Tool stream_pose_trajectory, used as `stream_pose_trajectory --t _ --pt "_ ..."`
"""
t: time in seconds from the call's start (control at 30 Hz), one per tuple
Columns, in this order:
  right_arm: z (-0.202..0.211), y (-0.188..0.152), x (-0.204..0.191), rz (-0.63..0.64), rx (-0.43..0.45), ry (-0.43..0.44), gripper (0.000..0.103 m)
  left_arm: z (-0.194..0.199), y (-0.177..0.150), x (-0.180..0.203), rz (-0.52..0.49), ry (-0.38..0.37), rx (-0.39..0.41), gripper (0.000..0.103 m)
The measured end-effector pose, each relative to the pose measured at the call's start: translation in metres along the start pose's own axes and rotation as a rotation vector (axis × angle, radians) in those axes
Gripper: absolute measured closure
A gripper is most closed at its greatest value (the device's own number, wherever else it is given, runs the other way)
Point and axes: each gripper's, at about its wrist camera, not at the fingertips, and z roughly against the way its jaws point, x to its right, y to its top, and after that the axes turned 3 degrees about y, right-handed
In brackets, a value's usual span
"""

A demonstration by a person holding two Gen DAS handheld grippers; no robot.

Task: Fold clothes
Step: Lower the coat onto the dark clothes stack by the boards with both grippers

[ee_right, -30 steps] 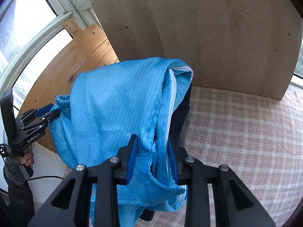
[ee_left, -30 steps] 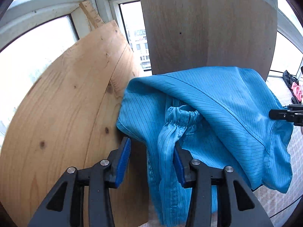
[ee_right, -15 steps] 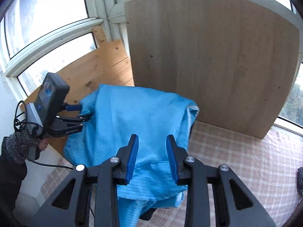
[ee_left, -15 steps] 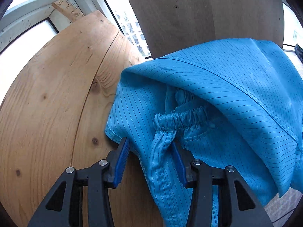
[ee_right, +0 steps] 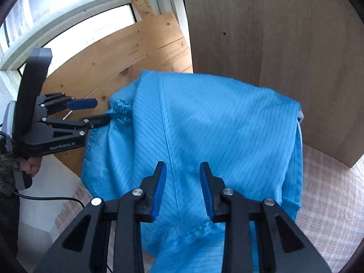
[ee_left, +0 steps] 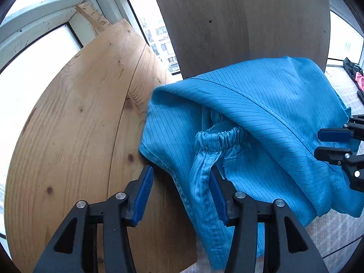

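Blue striped garment (ee_left: 268,122) lies bunched on the checked desk (ee_right: 327,204), w/ a dark board (ee_left: 241,22) at the far side and a pine board (ee_left: 75,125) to the left. Left claw (ee_left: 180,193) is opening; the elastic cuff (ee_left: 216,136) and sleeve hang betw. its pads, not pinched. Right claw (ee_right: 183,188) is partly open over the near part of the garment, gripping nothing. A hand (ee_right: 30,165) holds the left tool.

Garment (ee_right: 204,136) bottom hem cut off by frame edge.
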Motion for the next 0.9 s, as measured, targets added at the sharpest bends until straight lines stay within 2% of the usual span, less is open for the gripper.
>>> stream_pose_trajectory --t 0.1,0.17,0.23,0.33,0.4,0.47,0.53,0.6,0.67,0.7,0.73,0.83,0.9 --pt "-0.005 0.017 -0.014 0.013 0.032 0.033 0.073 -0.004 0.005 0.002 -0.006 0.011 -0.002 0.055" --pt "-0.024 0.028 -0.021 0.003 0.018 0.076 0.076 -0.014 0.008 0.008 -0.03 0.028 -0.019 0.055" --pt "-0.051 0.04 -0.027 -0.009 -0.006 0.095 0.088 -0.024 0.012 0.014 -0.053 0.045 -0.036 0.055" --pt "-0.087 0.052 -0.037 0.023 -0.065 0.065 0.094 -0.024 0.011 0.013 -0.043 0.034 -0.037 0.055" --pt "-0.104 0.052 -0.04 0.033 -0.112 0.032 0.095 -0.024 0.009 0.012 -0.033 0.024 -0.037 0.055" --pt "-0.111 0.053 -0.039 0.024 -0.134 0.039 0.095 -0.012 0.006 0.006 -0.018 0.017 -0.025 0.055" --pt "-0.105 0.053 -0.036 -0.003 -0.131 0.077 0.094 0.005 0.003 0.0 0.001 0.035 0.003 0.055" --pt "-0.085 0.051 -0.03 -0.048 -0.103 0.15 0.094 0.025 0.004 -0.006 0.026 0.056 0.056 0.056" --pt "-0.052 0.047 -0.018 -0.099 -0.024 0.214 0.094 0.044 0.007 -0.011 0.06 0.04 0.114 0.056" --pt "-0.035 0.044 -0.009 -0.126 0.03 0.22 0.093 0.046 0.012 -0.012 0.068 0.036 0.13 0.056" --pt "-0.018 0.041 0.001 -0.152 0.081 0.217 0.09 0.046 0.018 -0.012 0.074 0.033 0.141 0.056" --pt "0.003 0.045 0.036 -0.228 0.16 0.087 0.089 0.029 0.038 -0.007 0.086 0.019 0.16 0.057" --pt "-0.002 0.047 0.063 -0.273 0.146 0.04 0.089 0.011 0.05 -0.002 0.094 -0.02 0.158 0.057"
